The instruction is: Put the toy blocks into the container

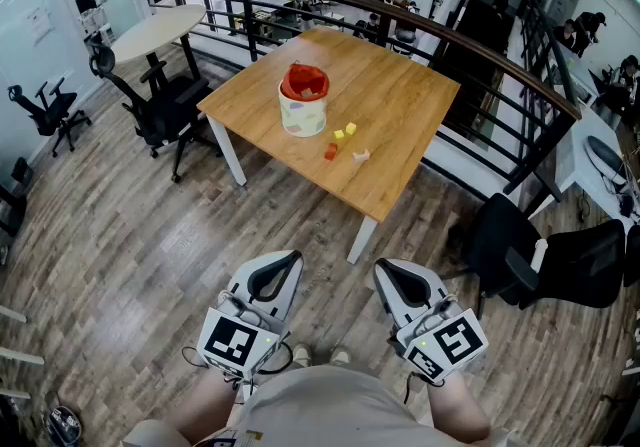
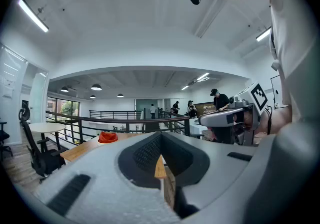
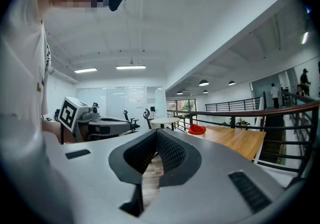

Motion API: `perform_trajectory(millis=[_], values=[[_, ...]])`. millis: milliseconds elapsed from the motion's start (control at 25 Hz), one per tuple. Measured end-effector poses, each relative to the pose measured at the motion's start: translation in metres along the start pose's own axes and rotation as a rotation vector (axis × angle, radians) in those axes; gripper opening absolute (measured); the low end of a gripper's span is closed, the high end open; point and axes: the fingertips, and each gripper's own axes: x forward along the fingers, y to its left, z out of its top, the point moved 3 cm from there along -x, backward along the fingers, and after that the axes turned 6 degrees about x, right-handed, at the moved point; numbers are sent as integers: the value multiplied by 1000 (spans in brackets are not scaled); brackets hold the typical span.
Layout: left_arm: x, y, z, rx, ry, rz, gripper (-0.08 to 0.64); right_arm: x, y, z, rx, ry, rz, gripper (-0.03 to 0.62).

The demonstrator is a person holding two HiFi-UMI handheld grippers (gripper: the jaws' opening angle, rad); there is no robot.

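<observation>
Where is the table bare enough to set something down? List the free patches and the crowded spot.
Free: the table's far half behind the container, and the near corner in front of the blocks. Crowded: right of the container, where two yellow blocks, a red block and a pale block cluster.

- I see a wooden table (image 1: pixel 400 125) ahead.
- Black office chair (image 1: pixel 160 113) beside its left edge.
- Round white table (image 1: pixel 160 28) farther left.
- Dark railing (image 1: pixel 470 45) behind.
</observation>
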Motion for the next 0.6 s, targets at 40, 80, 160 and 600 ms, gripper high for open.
perform_trajectory(millis=[40,80,160,600], values=[[0,-2,0,6,0,-1,12,-1,-1,-2,-6,4,-4,21],[0,-3,0,12,0,-2,12,-3,-1,-3,-11,6,-7,21],[2,-6,-1,22,-2,-5,12,-5,-3,-5,-11,8,-12,21],[12,-15,-6,18,26,-16,12,-15,-13,-8,30,-14,-10,21]])
